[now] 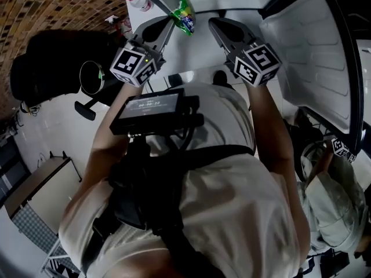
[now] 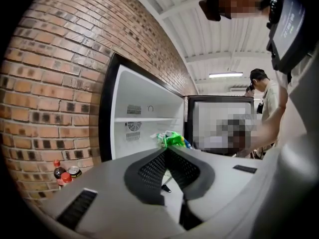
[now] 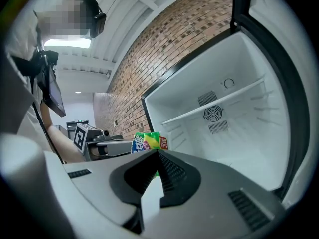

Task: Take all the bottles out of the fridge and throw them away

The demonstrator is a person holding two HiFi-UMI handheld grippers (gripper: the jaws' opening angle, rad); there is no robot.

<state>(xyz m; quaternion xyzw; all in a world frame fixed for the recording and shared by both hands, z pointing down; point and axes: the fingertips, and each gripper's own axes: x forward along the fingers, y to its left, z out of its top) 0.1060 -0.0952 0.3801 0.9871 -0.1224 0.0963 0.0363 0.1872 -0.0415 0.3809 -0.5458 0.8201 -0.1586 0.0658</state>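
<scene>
My left gripper point(image 1: 173, 15) point(image 2: 167, 148) is shut on a green snack packet point(image 1: 185, 16) point(image 2: 173, 139), which it holds up in front of the open fridge point(image 2: 144, 118). The fridge's white inside point(image 3: 224, 118) shows one shelf, a fan grille and no bottles. My right gripper point(image 1: 214, 24) point(image 3: 157, 153) is beside the left one, shut with nothing in it, pointing into the fridge. Outside the fridge, by the brick wall, stand a dark bottle with a red cap point(image 2: 59, 171), a can point(image 2: 75, 171) and a clear red-capped bottle point(image 1: 139, 2).
The fridge door point(image 1: 313, 57) stands wide open at the right. Another person point(image 2: 266, 101) stands beyond the fridge. A black round stool point(image 1: 90, 80) sits at the left by the brick wall point(image 1: 52, 4). A bystander with a marker cube point(image 1: 341, 150) is at lower right.
</scene>
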